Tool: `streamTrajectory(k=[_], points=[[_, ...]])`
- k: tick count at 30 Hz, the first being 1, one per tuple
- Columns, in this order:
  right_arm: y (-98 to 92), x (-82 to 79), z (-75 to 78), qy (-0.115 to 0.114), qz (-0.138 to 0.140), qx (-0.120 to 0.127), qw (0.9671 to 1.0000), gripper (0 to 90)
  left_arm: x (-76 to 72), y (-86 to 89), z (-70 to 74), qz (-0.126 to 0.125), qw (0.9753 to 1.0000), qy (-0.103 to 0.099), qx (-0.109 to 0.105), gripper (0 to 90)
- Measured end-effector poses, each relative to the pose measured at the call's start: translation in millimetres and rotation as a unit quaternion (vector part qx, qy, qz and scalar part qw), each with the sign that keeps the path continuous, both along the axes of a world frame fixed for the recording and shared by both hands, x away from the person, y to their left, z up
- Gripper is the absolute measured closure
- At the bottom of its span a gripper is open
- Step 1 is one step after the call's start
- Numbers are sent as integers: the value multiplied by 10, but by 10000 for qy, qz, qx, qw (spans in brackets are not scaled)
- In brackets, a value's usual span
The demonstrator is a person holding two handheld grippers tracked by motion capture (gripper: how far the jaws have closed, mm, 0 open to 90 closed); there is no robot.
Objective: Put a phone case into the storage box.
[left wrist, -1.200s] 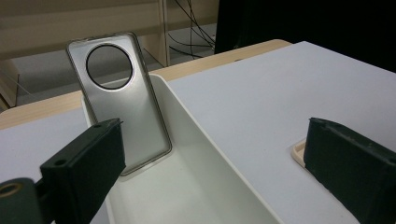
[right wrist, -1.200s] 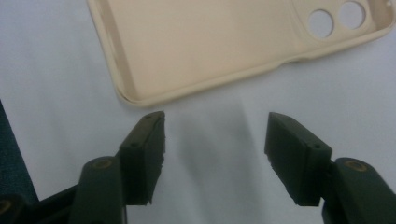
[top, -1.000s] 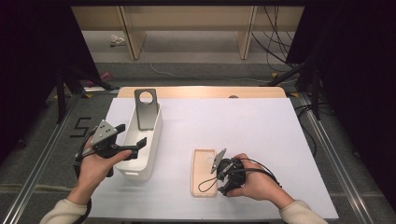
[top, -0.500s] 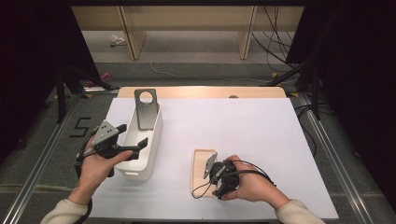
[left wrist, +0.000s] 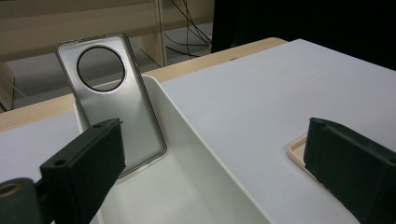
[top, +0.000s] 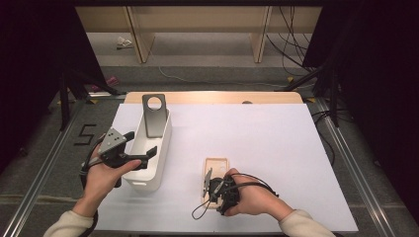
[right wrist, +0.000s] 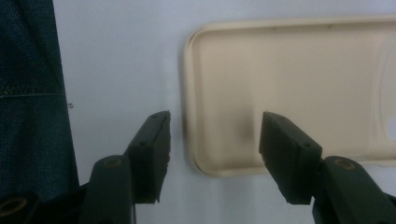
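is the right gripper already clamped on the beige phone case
No, the right gripper is open, jaws straddling the beige phone case corner without touching.

Evenly lit white bench (top: 257,133), dark surroundings, soft shadows, near jaws blurred in both gripper views, slight grain

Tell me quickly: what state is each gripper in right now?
Left gripper: open, holding nothing, over the white bin.
Right gripper: open, holding nothing, jaws astride the corner of the cream phone case.
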State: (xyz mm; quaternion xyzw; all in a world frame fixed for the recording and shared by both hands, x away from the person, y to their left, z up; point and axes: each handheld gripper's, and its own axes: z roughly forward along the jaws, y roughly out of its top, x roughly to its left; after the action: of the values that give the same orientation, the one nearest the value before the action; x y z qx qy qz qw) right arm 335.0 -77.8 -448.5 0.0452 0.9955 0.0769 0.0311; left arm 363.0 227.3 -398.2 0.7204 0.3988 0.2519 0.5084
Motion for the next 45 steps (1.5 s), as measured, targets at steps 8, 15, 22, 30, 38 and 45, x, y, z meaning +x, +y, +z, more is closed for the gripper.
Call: streamTrajectory(k=[8, 15, 22, 30, 38, 45], points=[[87, -6, -41, -83, 102, -88, 9999, 484, 0, 2, -2, 3, 10000, -3, -1, 49], [131, -37, -77, -150, 139, -240, 9995, 539, -1, 2, 0, 7, 10000, -11, -1, 49], [150, -58, -73, -119, 220, -316, 9992, 629, 0, -4, -5, -2, 10000, -11, 4, 49], [174, -109, -64, -170, 221, -421, 9987, 754, -1, -5, -9, 0, 10000, -7, 7, 49], [182, -137, -61, -70, 324, -467, 9984, 859, -1, -7, -12, 0, 10000, -4, 10, 49], [176, -139, -63, -92, 377, -431, 9983, 867, -2, -11, -12, -15, 10000, -1, 17, 49]])
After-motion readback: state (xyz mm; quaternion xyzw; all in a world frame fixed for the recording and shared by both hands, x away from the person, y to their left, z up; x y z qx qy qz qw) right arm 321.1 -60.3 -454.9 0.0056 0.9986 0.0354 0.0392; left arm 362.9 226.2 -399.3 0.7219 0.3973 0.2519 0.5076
